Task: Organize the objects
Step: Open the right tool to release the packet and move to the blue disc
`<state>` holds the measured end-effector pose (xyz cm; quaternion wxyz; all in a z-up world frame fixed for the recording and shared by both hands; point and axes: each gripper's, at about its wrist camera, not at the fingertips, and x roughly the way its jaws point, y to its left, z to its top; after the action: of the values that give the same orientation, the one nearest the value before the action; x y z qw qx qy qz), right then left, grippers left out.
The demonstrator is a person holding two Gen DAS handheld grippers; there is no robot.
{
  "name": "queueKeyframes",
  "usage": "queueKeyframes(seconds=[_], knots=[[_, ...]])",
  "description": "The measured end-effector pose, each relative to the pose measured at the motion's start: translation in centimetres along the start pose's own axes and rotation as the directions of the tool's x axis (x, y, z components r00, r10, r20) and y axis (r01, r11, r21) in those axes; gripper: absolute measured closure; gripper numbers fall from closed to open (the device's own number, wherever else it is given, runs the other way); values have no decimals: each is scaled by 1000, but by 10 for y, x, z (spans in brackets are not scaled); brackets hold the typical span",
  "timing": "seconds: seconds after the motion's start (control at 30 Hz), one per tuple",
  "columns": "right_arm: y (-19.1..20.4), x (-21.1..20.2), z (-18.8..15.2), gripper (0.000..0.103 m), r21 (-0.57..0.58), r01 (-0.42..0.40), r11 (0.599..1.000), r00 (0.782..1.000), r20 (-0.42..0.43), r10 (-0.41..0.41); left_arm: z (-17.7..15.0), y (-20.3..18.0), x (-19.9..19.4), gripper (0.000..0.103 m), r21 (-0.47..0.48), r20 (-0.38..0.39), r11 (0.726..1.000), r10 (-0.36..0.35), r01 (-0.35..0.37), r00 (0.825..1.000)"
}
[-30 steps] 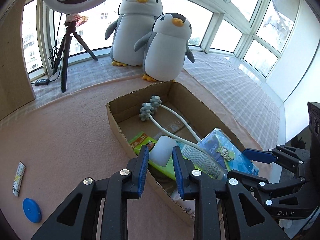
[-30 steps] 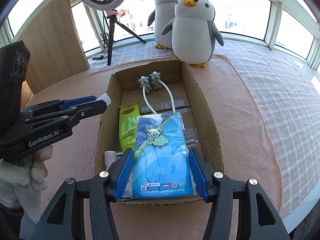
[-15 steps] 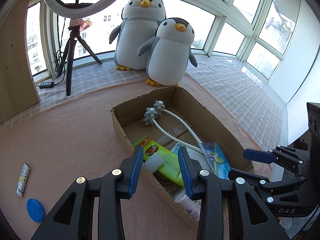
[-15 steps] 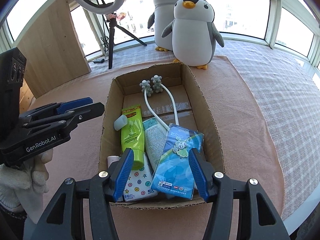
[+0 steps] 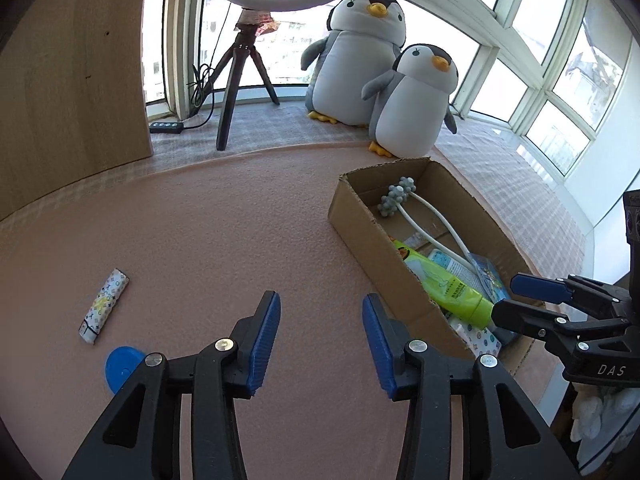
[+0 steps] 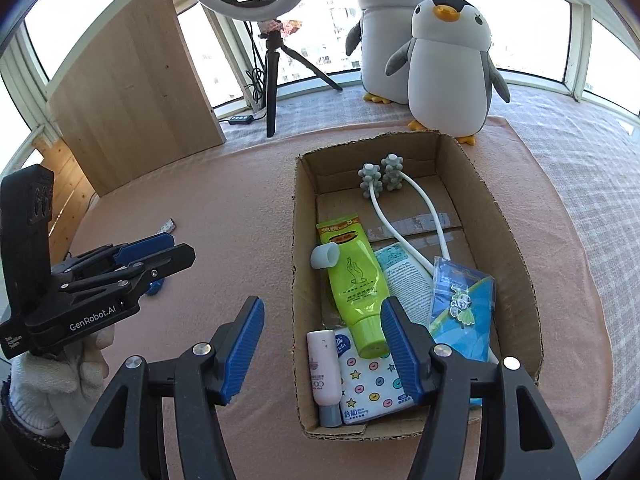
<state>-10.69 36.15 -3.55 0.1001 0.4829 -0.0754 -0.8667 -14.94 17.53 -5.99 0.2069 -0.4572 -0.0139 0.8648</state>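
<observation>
Lying on the pink felt mat (image 5: 224, 216) well left of the brown cardboard box (image 5: 368, 240), two loose things remain to be gathered: a small patterned white packet (image 5: 104, 305) and a flat blue round disc (image 5: 120, 366). The left gripper (image 5: 320, 340) is held with its blue-padded jaws apart and empty, pointed at bare mat between these things and the box. From it, the packet is found ahead and to the left, its long axis running away from the gripper and slanting right; the disc is just beside the left finger. The right gripper (image 6: 322, 354) is likewise spread and empty, straddling the box's near left wall above a lime-green tube (image 6: 356, 280). The left gripper is judged the nearer, and a leftward swing would be needed.
</observation>
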Motion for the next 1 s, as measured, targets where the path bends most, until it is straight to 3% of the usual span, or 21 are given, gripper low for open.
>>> queueKeyframes(seconds=[0.4, 0.53, 1.0], knots=[[69, 39, 12, 46, -29, -132, 991, 990, -51, 131, -49, 112, -32, 57, -145, -32, 984, 102, -105, 994], [92, 60, 16, 46, -35, -174, 984, 981, -92, 170, -64, 140, -33, 50, -174, -58, 978, 109, -118, 992], [143, 129, 23, 46, 10, -273, 962, 935, -232, 268, -81, 171, -13, 49, -195, -110, 979, 31, -53, 993]])
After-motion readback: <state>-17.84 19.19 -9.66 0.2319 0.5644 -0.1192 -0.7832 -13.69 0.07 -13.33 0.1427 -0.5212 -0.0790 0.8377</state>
